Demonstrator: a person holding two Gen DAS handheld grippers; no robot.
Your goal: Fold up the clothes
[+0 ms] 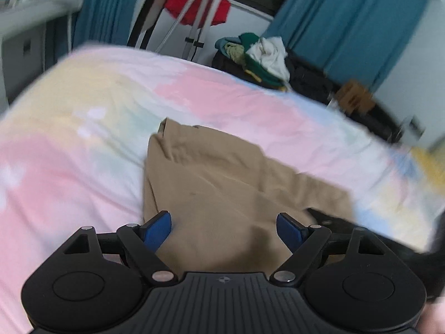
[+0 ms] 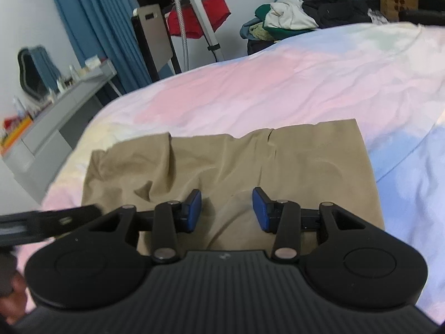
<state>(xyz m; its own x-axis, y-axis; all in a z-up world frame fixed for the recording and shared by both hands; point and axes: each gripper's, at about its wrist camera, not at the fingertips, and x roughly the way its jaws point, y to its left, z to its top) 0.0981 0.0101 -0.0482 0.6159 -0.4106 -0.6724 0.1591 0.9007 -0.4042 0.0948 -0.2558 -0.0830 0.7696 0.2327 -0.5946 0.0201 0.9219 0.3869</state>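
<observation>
A tan garment (image 1: 222, 183) lies folded and rumpled on a pastel pink, yellow and blue bedspread (image 1: 83, 128). In the left wrist view my left gripper (image 1: 224, 226) is open above the garment's near edge, holding nothing. In the right wrist view the same tan garment (image 2: 236, 161) lies as a wide folded rectangle on the bedspread (image 2: 250, 89), with creases in its middle. My right gripper (image 2: 226, 208) is open just above its near part, empty. The left gripper's black body (image 2: 50, 220) shows at the left edge of the right wrist view.
A pile of loose clothes (image 2: 283, 19) lies on dark furniture past the bed's far edge; it also shows in the left wrist view (image 1: 258, 55). A metal stand with a red cloth (image 2: 200, 16), blue curtains (image 2: 91, 22) and a grey cluttered desk (image 2: 55, 117) stand around the bed.
</observation>
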